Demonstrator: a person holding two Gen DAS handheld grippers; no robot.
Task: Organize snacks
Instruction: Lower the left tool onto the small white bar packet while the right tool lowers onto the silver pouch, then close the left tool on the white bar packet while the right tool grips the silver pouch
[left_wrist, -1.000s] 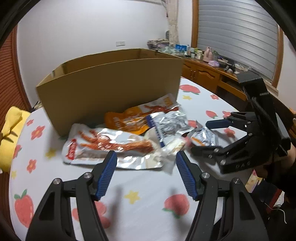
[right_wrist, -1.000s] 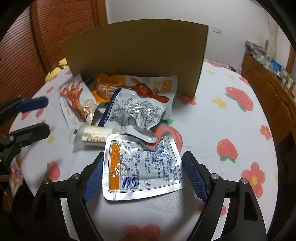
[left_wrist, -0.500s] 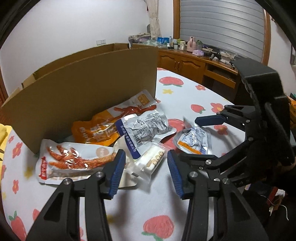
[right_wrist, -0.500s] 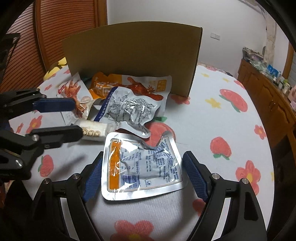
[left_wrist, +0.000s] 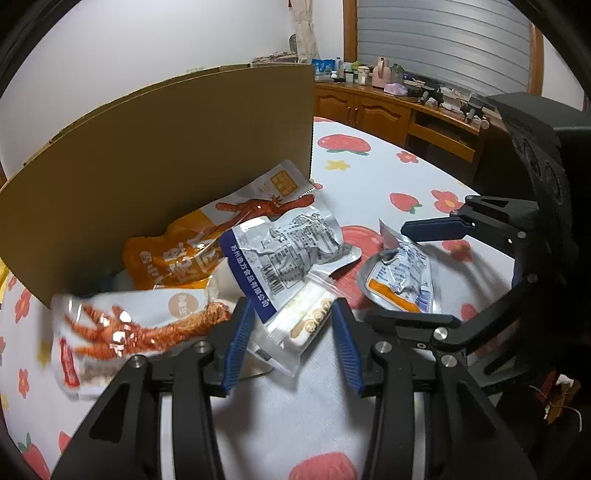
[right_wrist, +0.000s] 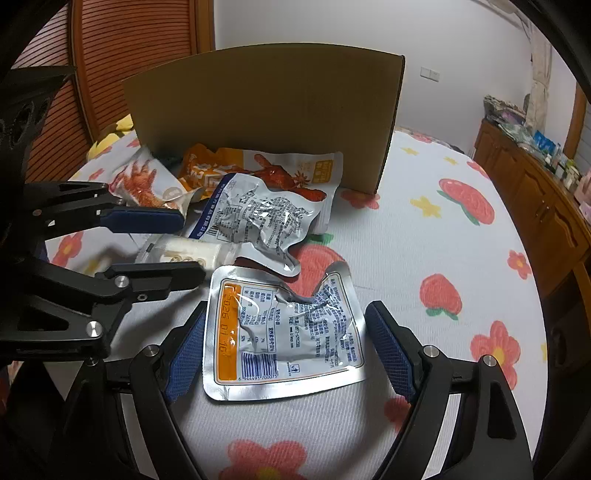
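Several snack packets lie in front of a cardboard box (left_wrist: 177, 162) (right_wrist: 266, 110). My left gripper (left_wrist: 293, 343) is open, its fingers on either side of a clear packet of round biscuits (left_wrist: 303, 321) (right_wrist: 184, 253). My right gripper (right_wrist: 286, 349) is open around a flat silver packet with an orange stripe (right_wrist: 284, 332) (left_wrist: 404, 277), which lies on the cloth. Also there are a silver and blue packet (left_wrist: 288, 251) (right_wrist: 255, 218), an orange packet (left_wrist: 207, 243) (right_wrist: 280, 170) and a white chicken-feet packet (left_wrist: 125, 328) (right_wrist: 144, 181).
The table has a white cloth with strawberries and flowers (right_wrist: 424, 251). A wooden sideboard with small items (left_wrist: 399, 107) (right_wrist: 535, 184) runs along the wall. A yellow object (right_wrist: 110, 140) lies left of the box.
My left gripper has moved forward and down to the biscuit packet, which now lies between its fingers. My right gripper has barely moved over the silver packet.
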